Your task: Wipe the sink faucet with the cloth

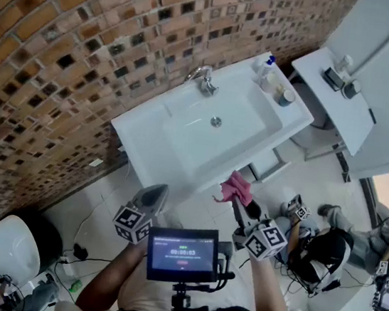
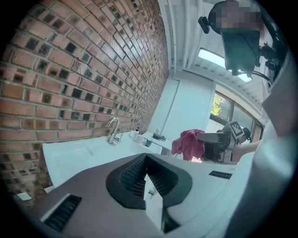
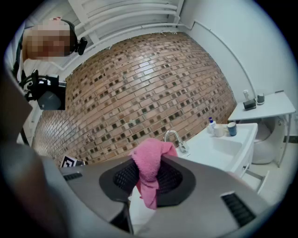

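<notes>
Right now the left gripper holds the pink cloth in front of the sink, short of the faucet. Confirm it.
Not the left. The right gripper is shut on the cloth, as the right gripper view shows; the left gripper is shut on nothing. The rest holds: the cloth is in front of the sink, short of the faucet.

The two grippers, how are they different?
The right gripper is clamped on the pink cloth; the left gripper holds nothing. The left gripper's jaws meet at the tips; the right gripper's jaws have the cloth between them. Both point toward the faucet.
</notes>
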Demonstrator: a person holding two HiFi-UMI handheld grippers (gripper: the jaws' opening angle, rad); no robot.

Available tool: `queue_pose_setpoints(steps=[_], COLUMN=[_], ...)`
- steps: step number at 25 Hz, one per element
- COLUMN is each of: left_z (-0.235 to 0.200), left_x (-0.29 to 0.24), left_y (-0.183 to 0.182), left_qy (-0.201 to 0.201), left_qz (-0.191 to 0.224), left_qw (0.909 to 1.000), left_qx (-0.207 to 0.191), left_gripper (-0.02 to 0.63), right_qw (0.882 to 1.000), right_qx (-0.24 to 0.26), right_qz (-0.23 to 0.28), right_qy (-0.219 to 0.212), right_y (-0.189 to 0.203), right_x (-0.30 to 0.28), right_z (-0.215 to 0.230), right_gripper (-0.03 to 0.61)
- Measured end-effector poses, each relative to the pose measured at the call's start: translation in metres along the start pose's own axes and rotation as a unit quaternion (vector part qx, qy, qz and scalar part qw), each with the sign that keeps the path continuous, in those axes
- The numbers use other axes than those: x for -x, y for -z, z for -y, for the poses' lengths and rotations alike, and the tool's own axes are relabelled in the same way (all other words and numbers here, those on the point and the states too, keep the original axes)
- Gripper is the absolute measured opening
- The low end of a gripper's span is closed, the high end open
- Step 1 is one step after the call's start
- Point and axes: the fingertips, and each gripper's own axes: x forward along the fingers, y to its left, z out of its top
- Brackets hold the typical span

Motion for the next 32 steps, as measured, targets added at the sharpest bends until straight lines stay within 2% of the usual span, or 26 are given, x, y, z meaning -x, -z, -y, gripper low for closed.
queue_pose_setpoints(steps=[7, 15, 24, 32], left_z=[-0.042, -0.059, -0.075, -0.079], left_x=[0.003, -0.003, -0.003, -0.009], left_y=[-0.006, -0.003, -0.01, -0.02], left_qy=[0.027, 0.063, 0.061, 0.045], left_qz=[0.0, 0.003, 0.015, 0.03], left_qw=[0.9996, 0.9974, 0.997, 0.9965], left_qx=[0.011, 0.036, 0.045, 0.064], left_gripper=[-0.012, -0.012, -0.012, -0.012], right_qw=[1.0, 0.999, 0.998, 0.996], right_qx=[0.009, 0.019, 0.046, 0.074], right_qz=[-0.001, -0.005, -0.009, -0.021], right_qy=[0.02, 0.038, 0.042, 0.032], right_y=[-0.002, 0.0, -0.014, -0.038], right_x=[-0.044, -0.072, -0.075, -0.09], right_z=[-0.021, -0.04, -0.043, -0.028], right_gripper=[0.101, 0.101, 0.101, 0.101])
